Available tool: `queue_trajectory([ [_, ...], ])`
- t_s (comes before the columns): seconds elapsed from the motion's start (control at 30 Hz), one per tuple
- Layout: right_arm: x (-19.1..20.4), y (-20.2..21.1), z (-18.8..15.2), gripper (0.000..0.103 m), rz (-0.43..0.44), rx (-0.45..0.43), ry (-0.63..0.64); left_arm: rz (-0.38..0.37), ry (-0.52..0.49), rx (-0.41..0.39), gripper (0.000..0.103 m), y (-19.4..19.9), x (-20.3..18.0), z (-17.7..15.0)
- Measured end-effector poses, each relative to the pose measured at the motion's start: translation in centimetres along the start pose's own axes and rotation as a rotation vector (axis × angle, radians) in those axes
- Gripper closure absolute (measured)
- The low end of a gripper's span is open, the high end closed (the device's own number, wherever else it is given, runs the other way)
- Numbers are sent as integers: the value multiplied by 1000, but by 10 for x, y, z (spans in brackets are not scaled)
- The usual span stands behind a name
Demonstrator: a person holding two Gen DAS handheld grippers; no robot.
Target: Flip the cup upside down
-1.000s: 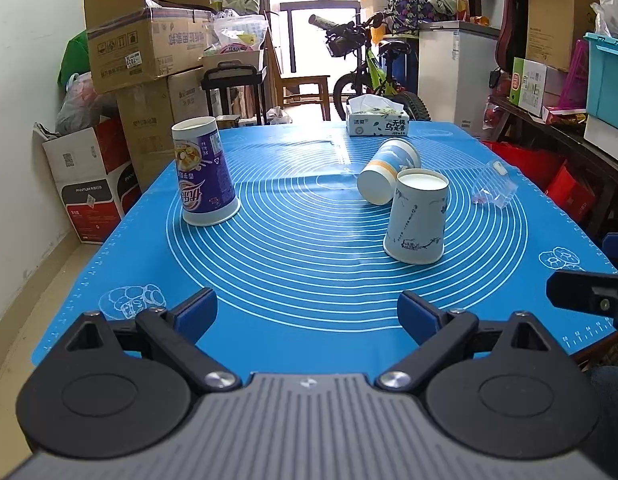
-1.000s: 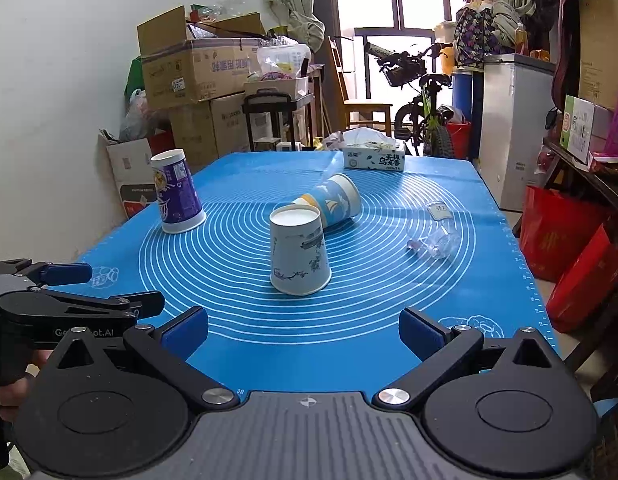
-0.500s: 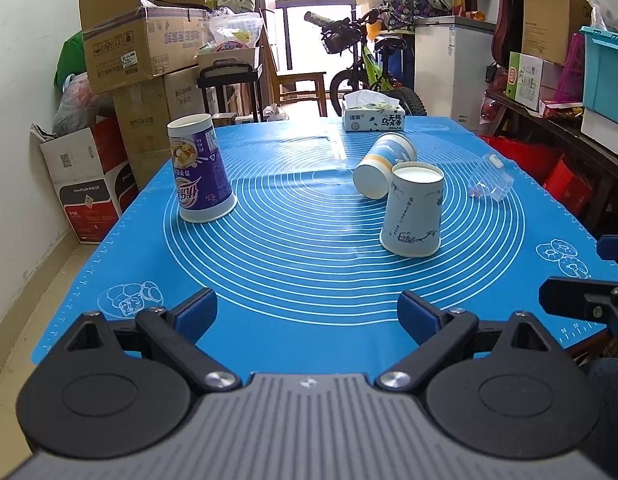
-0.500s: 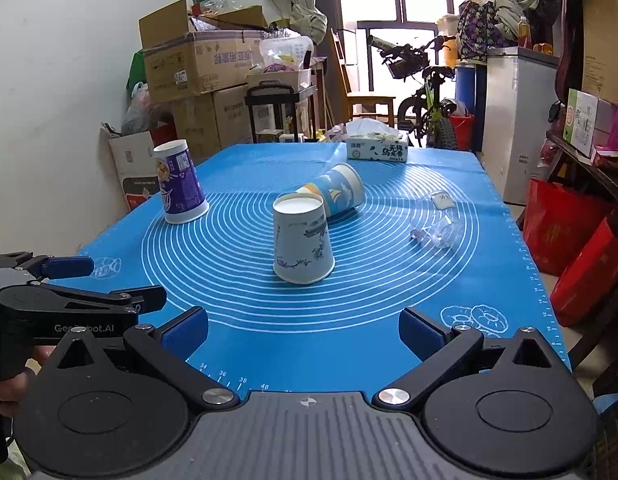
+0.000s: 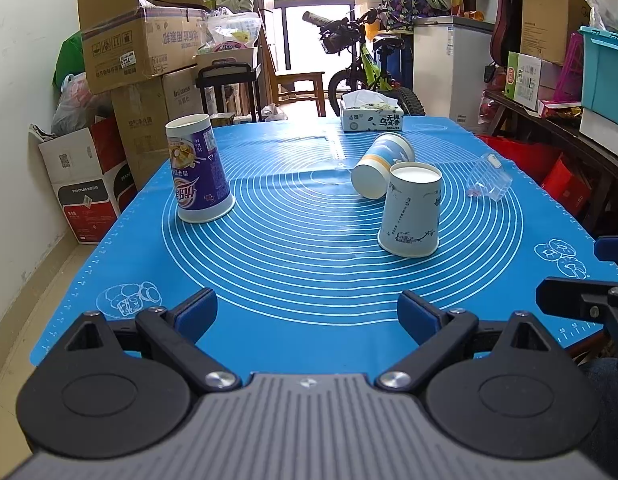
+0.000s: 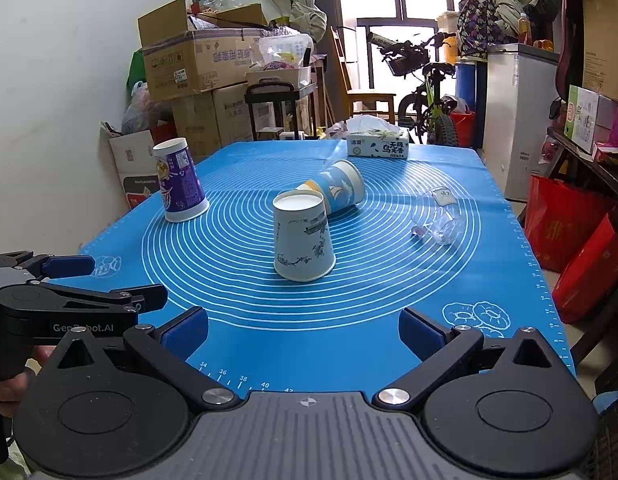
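Note:
A white paper cup with ink drawings point(image 5: 411, 210) point(image 6: 303, 236) stands upside down mid-mat. A blue and white cup with an orange band point(image 5: 381, 164) point(image 6: 337, 190) lies on its side just behind it. A purple cup point(image 5: 199, 174) point(image 6: 180, 181) stands upside down at the left. A clear plastic cup point(image 5: 489, 178) point(image 6: 443, 218) lies on its side at the right. My left gripper point(image 5: 307, 312) is open and empty over the mat's near edge. My right gripper point(image 6: 303, 330) is open and empty, near the front edge, short of the white cup.
A blue silicone mat point(image 5: 309, 264) covers the table. A tissue box point(image 5: 371, 116) point(image 6: 379, 144) sits at the far edge. Cardboard boxes point(image 5: 141, 52) stack at the left wall, a bicycle point(image 5: 365, 64) and a white freezer point(image 5: 449, 68) behind, red bags point(image 6: 569, 240) at the right.
Both grippers have drawn back and shifted slightly; the cups sit a little lower and farther in view. Nothing on the mat has moved. Both grippers stay open.

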State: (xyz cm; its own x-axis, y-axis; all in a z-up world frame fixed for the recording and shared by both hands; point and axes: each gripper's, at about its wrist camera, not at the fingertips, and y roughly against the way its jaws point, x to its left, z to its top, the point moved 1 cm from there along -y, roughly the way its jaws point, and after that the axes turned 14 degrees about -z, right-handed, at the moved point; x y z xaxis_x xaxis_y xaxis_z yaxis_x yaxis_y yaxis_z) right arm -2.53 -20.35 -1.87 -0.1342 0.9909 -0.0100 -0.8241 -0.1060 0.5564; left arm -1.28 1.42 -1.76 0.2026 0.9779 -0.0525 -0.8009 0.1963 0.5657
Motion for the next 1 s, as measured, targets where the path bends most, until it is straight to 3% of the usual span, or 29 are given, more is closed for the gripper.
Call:
queue_trajectory([
  [1.0,-5,-1,0,0,5,6,-12,5,8,2,7,-1,2,-1],
])
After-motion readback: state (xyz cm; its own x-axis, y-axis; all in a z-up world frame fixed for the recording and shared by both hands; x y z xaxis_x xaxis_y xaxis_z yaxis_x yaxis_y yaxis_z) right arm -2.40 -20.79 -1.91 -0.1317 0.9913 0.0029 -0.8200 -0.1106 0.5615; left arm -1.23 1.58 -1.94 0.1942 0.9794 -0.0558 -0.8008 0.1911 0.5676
